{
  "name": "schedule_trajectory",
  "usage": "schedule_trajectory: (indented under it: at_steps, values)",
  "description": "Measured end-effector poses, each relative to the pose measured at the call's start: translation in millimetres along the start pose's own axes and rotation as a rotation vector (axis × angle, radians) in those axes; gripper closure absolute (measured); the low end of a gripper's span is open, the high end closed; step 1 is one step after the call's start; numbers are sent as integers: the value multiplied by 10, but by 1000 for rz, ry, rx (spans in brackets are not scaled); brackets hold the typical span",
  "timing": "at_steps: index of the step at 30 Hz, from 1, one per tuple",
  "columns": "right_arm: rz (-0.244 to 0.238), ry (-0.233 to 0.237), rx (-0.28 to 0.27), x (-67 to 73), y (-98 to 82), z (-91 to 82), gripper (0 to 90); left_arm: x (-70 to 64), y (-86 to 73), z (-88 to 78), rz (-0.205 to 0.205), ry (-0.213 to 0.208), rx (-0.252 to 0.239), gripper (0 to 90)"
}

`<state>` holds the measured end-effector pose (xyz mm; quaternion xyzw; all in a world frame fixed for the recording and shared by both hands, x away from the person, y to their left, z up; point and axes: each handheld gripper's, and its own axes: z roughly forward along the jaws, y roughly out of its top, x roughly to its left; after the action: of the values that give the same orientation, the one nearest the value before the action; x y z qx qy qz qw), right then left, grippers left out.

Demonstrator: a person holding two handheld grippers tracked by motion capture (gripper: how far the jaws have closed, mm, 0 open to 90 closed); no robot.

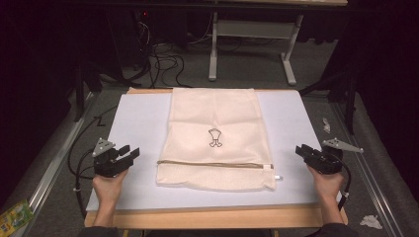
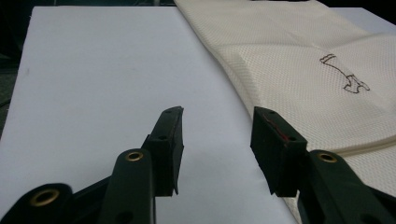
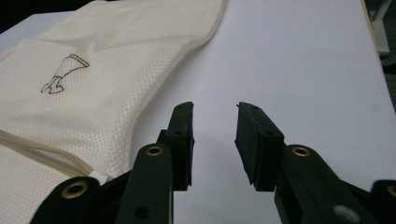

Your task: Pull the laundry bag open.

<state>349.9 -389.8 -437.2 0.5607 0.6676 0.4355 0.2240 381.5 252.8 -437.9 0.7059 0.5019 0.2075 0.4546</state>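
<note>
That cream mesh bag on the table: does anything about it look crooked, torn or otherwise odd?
Nothing stands out. The mesh laundry bag lies flat and roughly square on the white mat, its zipper closed across the near end. I see no tear or spill, just light fold creases.

White mat [image 1: 143, 123] covers the wooden table [image 1: 212, 217]. Grey floor behind has a white table frame [image 1: 252, 44] and tangled black cables [image 1: 163, 61]. Crumpled paper [image 1: 370, 222] and a green-yellow packet [image 1: 15, 215] lie by the table's near corners.
</note>
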Motion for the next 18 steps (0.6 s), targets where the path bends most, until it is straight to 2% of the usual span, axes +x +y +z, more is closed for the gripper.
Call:
schedule_trajectory:
  at_steps: [5, 11, 18]
  values:
    - [10, -16, 1, -58, -45, 17, 678, 17, -21, 52, 13, 24, 12, 548]
    - [30, -31, 6, -101, -84, 48, 677, 39, -36, 125, 5, 33, 16, 548]
    - [29, -44, 8, -124, -99, 95, 673, 59, -51, 214, 4, 51, 25, 546]
